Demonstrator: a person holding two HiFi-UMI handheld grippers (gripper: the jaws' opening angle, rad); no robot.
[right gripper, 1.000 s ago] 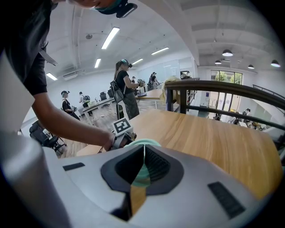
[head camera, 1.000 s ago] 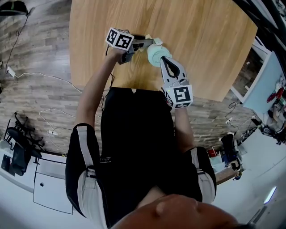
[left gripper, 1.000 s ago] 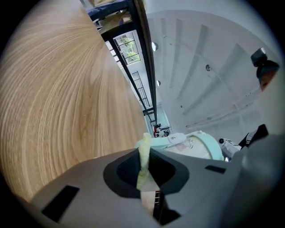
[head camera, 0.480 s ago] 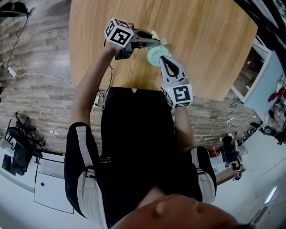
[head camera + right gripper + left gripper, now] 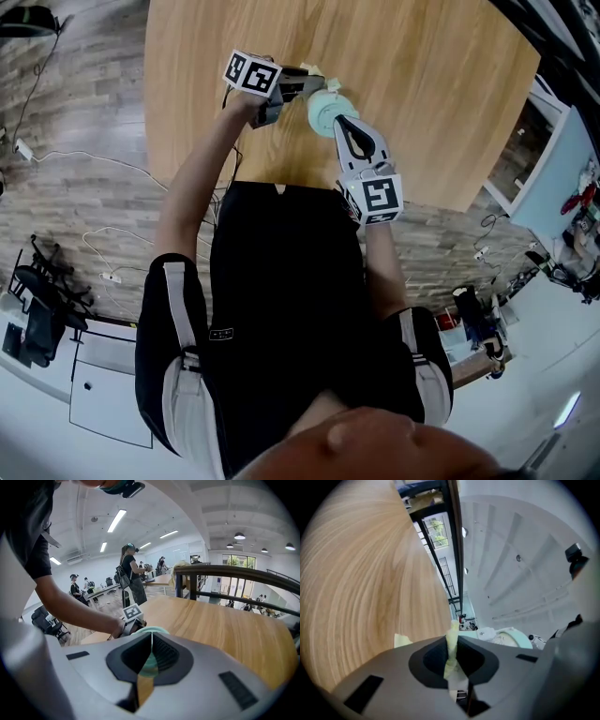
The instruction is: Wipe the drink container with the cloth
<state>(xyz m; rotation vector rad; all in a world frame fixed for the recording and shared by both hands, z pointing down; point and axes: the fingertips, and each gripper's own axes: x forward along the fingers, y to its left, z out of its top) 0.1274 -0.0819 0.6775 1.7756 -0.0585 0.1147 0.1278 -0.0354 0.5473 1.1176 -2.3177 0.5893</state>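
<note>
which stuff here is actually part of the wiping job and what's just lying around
In the job: pale yellow cloth in left gripper; pale green drink container in right gripper.
Lying about: white floor cable; black chair; white cabinet.

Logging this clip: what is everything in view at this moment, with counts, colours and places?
table: one, light wood, in front of the person.
drink container: one, mint green, near the table's front edge, held by the right gripper.
cloth: one, pale yellow, pinched in the left gripper beside the drink container.
cables: several, white and black, on the plank floor at left.
cabinet: one, white, lower left.
bystanders: several, far behind in the right gripper view.
left gripper: one, grey, shut on the cloth.
right gripper: one, grey and white, shut on the drink container.
</note>
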